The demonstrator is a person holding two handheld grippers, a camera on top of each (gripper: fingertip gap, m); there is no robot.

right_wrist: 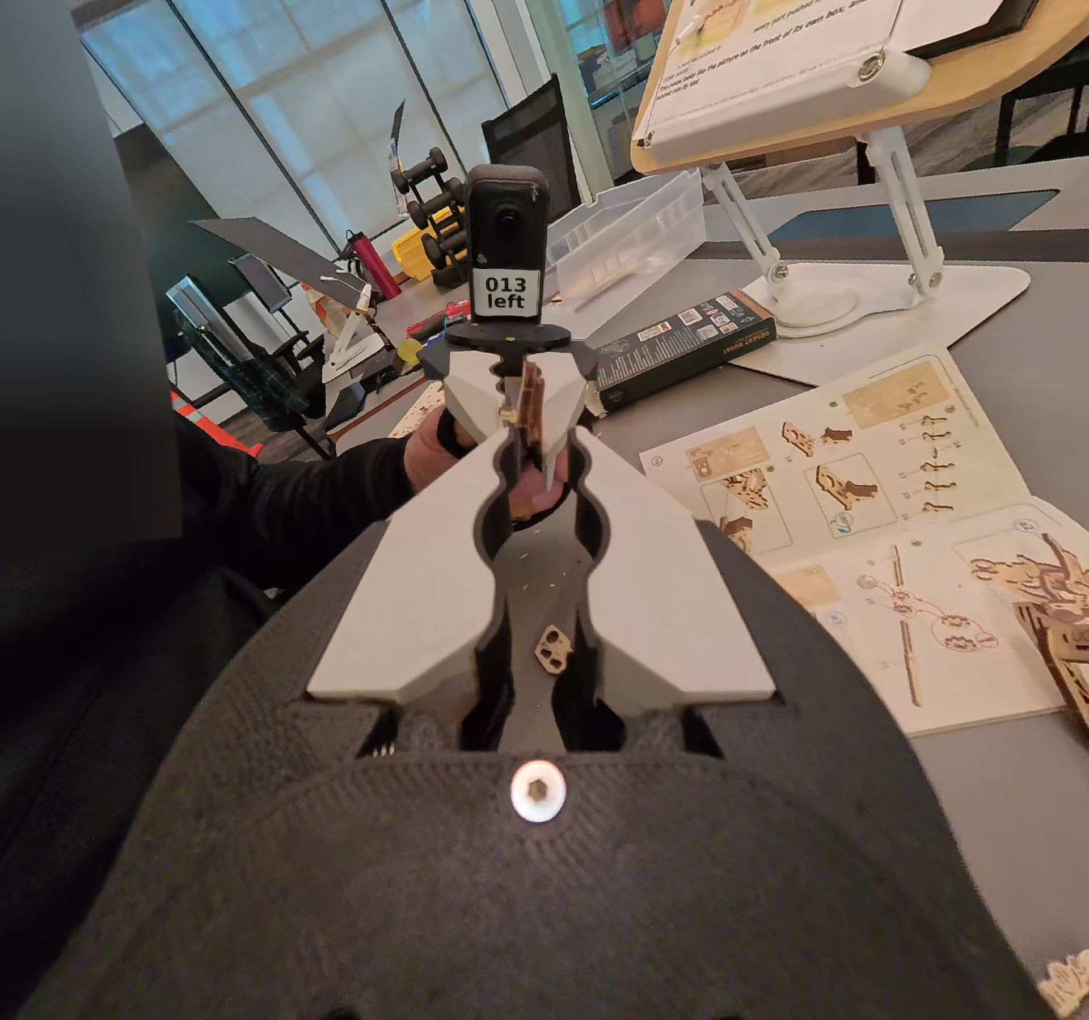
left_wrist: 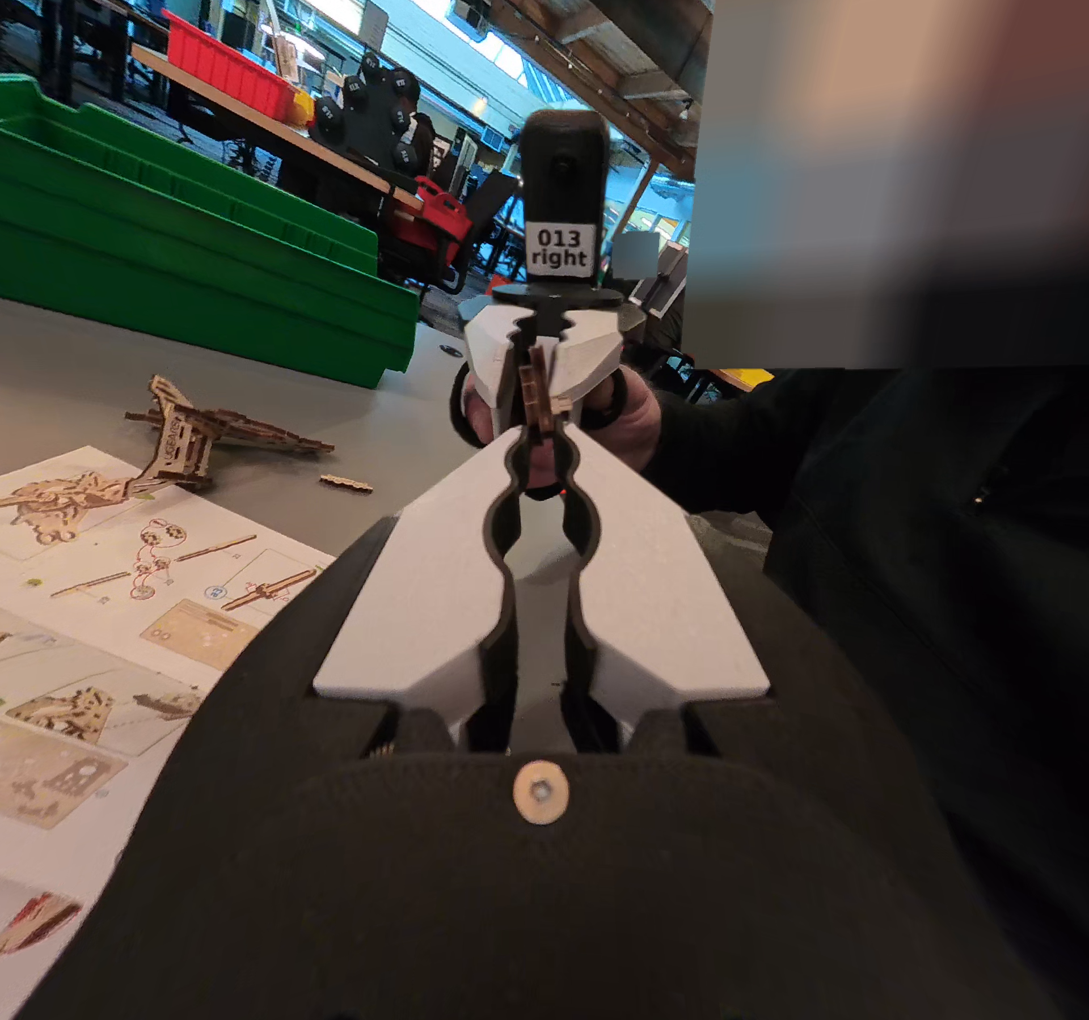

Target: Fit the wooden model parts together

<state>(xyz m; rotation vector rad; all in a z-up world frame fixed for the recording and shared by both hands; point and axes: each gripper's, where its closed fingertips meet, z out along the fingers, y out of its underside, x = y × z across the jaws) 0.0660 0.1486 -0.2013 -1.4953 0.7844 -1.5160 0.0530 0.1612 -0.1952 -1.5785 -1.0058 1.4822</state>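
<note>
My two grippers face each other above the grey table, tip to tip. In the left wrist view my left gripper [left_wrist: 539, 439] is shut on the near end of a small wooden part [left_wrist: 537, 397]. The right gripper [left_wrist: 533, 370] holds its far end. In the right wrist view my right gripper [right_wrist: 533, 445] is shut on the same small wooden part [right_wrist: 528, 402], with the left gripper [right_wrist: 518, 385] clamped on it from the other side. A part-built wooden model [left_wrist: 188, 432] lies on the table to the left, and a loose wooden strip [left_wrist: 346, 483] lies beside it.
An instruction sheet [left_wrist: 118, 579] lies on the table, also in the right wrist view [right_wrist: 884, 520]. A small wooden piece [right_wrist: 553, 647] lies under my right gripper. Green bins [left_wrist: 177, 238], a black box [right_wrist: 683, 344], a clear tray [right_wrist: 630, 232] and a document stand [right_wrist: 825, 78] ring the work area. Left and right tips are no more than a few centimetres apart.
</note>
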